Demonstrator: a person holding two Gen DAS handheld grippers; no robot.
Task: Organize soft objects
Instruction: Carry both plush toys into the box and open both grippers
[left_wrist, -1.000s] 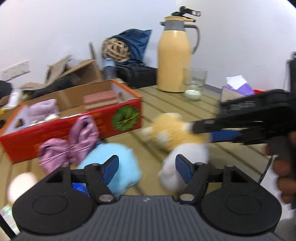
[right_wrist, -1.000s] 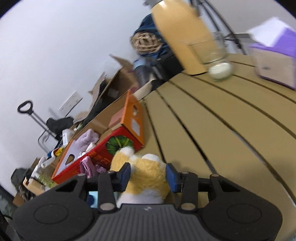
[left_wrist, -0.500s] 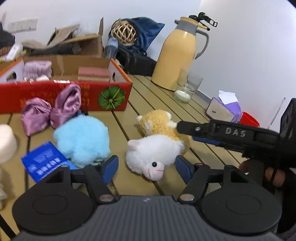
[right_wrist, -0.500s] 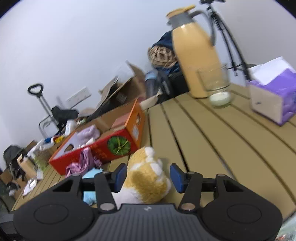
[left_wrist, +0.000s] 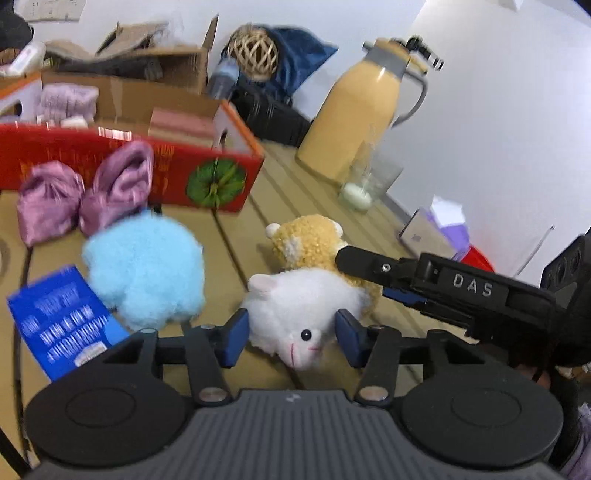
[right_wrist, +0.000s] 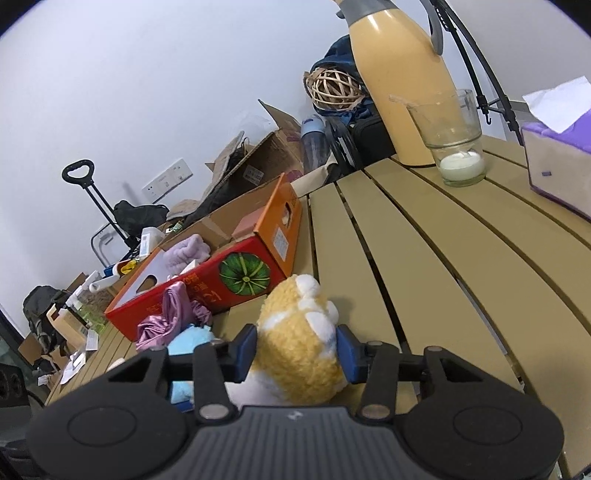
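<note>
A white plush lamb (left_wrist: 299, 314) lies on the slatted table between the blue pads of my left gripper (left_wrist: 291, 339). Its jaws are closing and both pads touch the lamb's head. Just behind it sits a yellow plush animal (right_wrist: 299, 350), with my right gripper (right_wrist: 295, 350) closing on it, pads pressed into its sides. In the left wrist view the right gripper (left_wrist: 369, 277) reaches in from the right onto the yellow plush (left_wrist: 314, 240). A fluffy blue plush (left_wrist: 144, 273) and a purple satin bow (left_wrist: 85, 192) lie to the left.
A red cardboard box (left_wrist: 177, 173) with soft items inside stands behind the bow. A blue card (left_wrist: 62, 325) lies at the near left. A yellow thermos (right_wrist: 402, 74), a glass with a candle (right_wrist: 454, 136) and a purple tissue box (right_wrist: 557, 162) stand at the far right.
The left gripper's jaws have narrowed onto the white lamb and its view has rolled. The right gripper keeps the yellow plush between its pads, its view rolled too.
</note>
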